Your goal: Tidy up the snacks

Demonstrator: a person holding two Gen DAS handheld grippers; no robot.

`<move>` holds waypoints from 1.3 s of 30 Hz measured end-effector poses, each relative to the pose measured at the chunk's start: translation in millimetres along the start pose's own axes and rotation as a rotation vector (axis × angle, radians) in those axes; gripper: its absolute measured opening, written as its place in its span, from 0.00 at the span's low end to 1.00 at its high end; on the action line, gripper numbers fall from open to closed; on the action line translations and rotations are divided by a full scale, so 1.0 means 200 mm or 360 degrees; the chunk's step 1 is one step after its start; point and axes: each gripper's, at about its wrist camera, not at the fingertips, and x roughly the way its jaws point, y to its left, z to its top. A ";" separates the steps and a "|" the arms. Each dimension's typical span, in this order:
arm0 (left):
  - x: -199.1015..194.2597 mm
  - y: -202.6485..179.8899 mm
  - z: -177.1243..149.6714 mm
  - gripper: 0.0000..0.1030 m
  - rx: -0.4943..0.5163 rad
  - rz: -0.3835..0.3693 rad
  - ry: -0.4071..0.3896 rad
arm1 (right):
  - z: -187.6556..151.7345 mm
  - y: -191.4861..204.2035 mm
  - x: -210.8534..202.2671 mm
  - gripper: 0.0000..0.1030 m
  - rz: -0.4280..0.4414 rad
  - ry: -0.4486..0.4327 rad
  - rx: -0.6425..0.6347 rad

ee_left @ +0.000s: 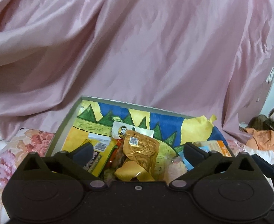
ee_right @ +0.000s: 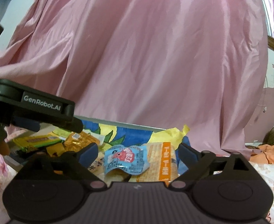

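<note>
"GenRobot.AI" reads in white letters along the side of the left gripper (ee_right: pixel 43 125), seen from the right wrist camera as it reaches in from the left over the near-left part of the box. On the snack wrappers themselves only a square scan code on the crinkled golden-orange packet (ee_left: pixel 140 149) and a barcode on the yellow-green packet (ee_left: pixel 99 155) stand out; the rest of the print is too small to read.

A shallow grey-rimmed box (ee_left: pixel 66 119) sits on a floral bedspread (ee_left: pixel 24 145), lined with paper drawn in blue, yellow and green, with spiky green trees. The snacks lie heaped in its near half. A large pink satin curtain (ee_left: pixel 137 46) hangs just behind the box and fills the far view. Orange cloth (ee_right: pixel 267 153) lies crumpled off to the right.

From the right wrist camera, a light blue packet with a pink cartoon figure (ee_right: pixel 125 158) lies against a clear pack of pale biscuits with an orange stripe (ee_right: pixel 163 160).

Both claws are spread wide with nothing gripped. The right gripper (ee_right: pixel 138 153) frames the blue packet and the striped pack without touching them; the left gripper frames the golden-orange packet, pads clear of it.
</note>
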 end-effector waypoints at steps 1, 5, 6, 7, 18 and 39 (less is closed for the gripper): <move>-0.02 0.00 0.00 0.99 -0.0010 -0.0002 -0.0012 | 0.01 0.00 -0.01 0.95 -0.0005 -0.0008 0.0013; -0.09 0.00 0.00 0.99 -0.0025 0.0021 -0.0048 | 0.03 -0.01 -0.07 0.98 -0.0024 -0.0043 0.0078; -0.11 0.01 0.00 0.99 -0.0024 0.0031 -0.0057 | 0.03 -0.01 -0.09 0.99 -0.0024 -0.0052 0.0090; -0.13 0.01 0.00 0.99 -0.0026 0.0041 -0.0068 | 0.04 -0.01 -0.10 0.99 -0.0024 -0.0061 0.0102; -0.39 0.00 -0.05 0.99 0.0002 0.0086 -0.0182 | 0.06 -0.03 -0.32 1.00 -0.0046 -0.0134 0.0207; -0.85 0.01 -0.20 0.99 0.0013 0.0107 -0.0278 | 0.05 0.03 -0.72 1.00 -0.0055 -0.0162 0.0290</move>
